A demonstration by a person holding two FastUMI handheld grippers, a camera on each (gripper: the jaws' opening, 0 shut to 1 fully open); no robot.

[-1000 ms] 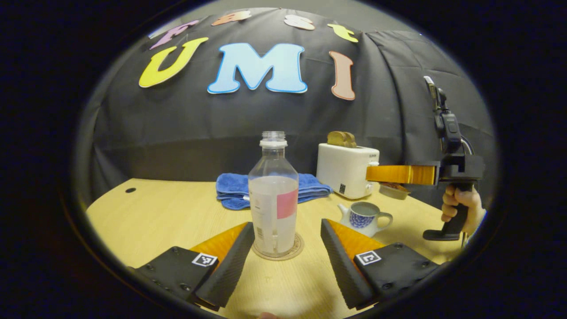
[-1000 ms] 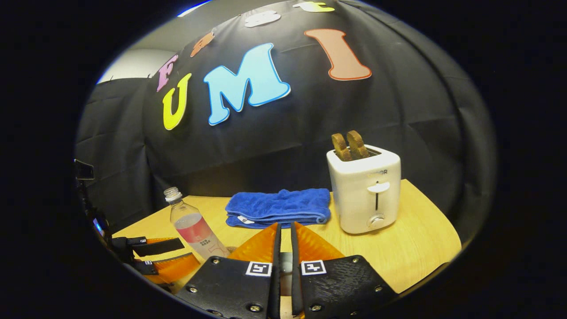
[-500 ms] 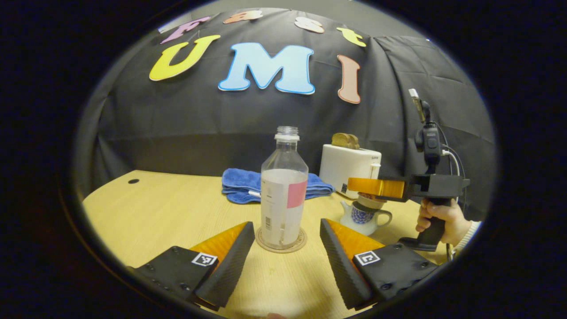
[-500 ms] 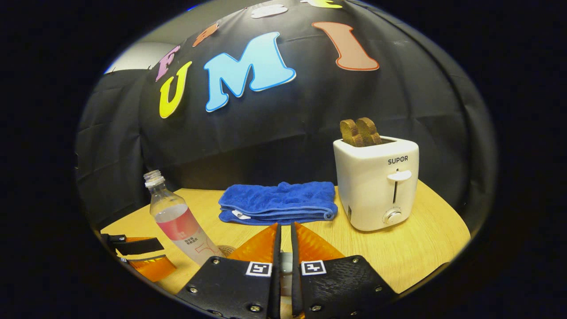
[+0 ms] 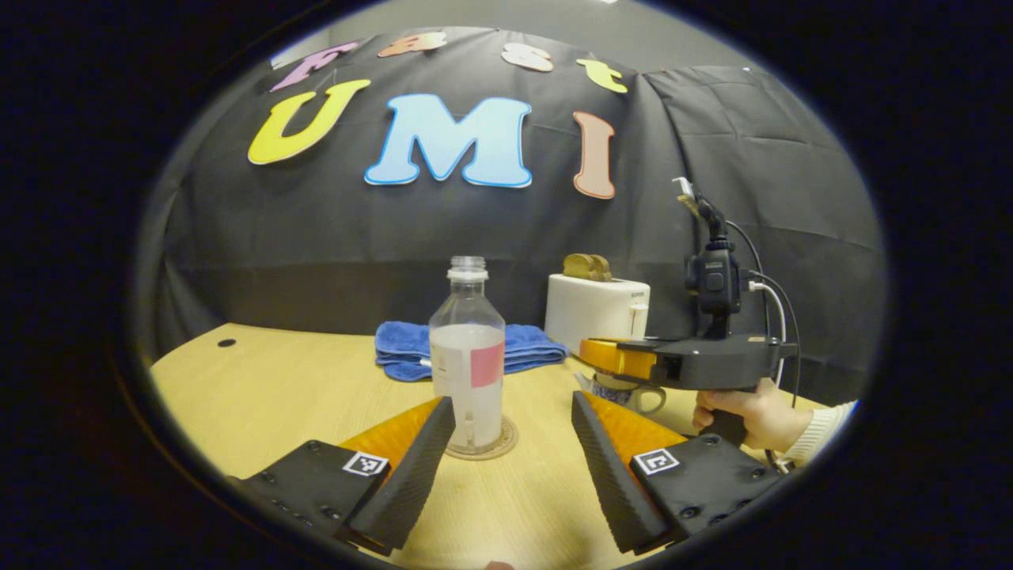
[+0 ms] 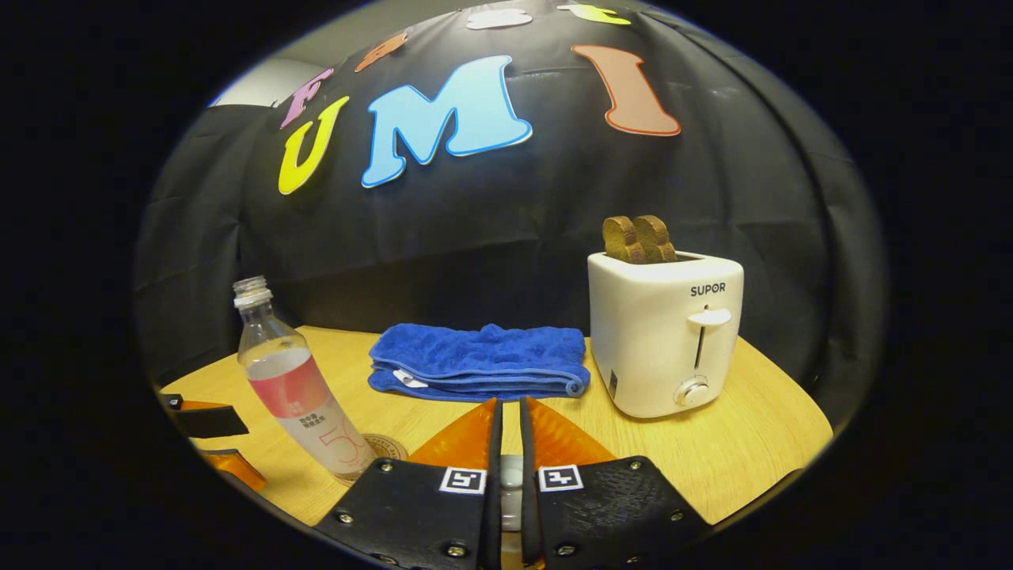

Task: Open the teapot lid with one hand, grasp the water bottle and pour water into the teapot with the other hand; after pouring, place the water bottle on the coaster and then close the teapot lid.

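Lowering your right gripper [image 5: 605, 358], clamped on the lid [image 6: 511, 473], onto the teapot [image 5: 629, 392]; left gripper [image 5: 513, 443] gapes by the coastered water bottle [image 5: 467, 348]

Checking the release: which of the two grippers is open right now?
The left gripper: its fingers stand wide apart either side of the water bottle without touching it. The right gripper has its fingers nearly together.

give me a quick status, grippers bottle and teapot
Left gripper open, clear of water bottle on coaster. Right gripper shut on lid knob, down over teapot. Nothing in the way.
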